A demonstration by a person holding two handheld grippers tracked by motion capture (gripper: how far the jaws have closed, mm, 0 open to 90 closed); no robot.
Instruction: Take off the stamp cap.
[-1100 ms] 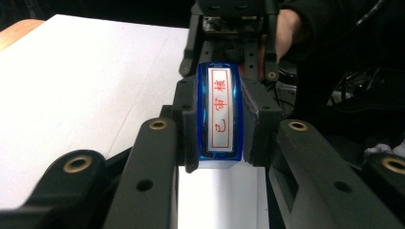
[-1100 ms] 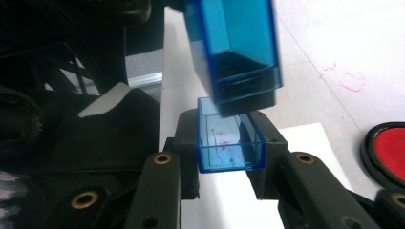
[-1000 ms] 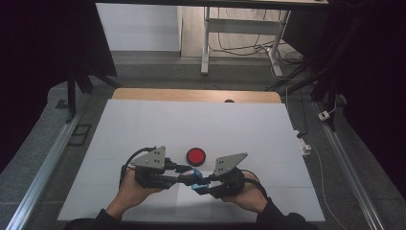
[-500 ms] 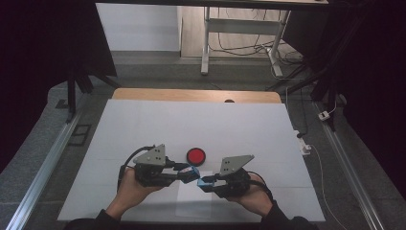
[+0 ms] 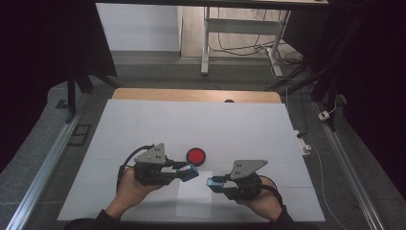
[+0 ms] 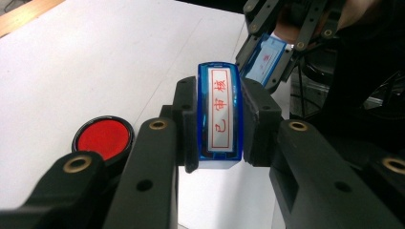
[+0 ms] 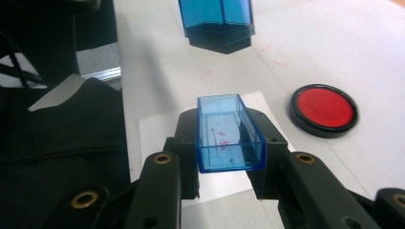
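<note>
Covering table (image 5: 143, 124), white sheet (image 5: 239, 129).

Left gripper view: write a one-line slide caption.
Left gripper shut on a blue stamp with red characters, beside a red ink pad on the white table.

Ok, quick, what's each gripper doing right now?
Left gripper: shut on the blue stamp.
Right gripper: shut on the blue stamp cap.

Stamp (image 7: 217, 21) top cut by frame edge; cap (image 6: 265, 58) partly hidden behind jaws.
</note>
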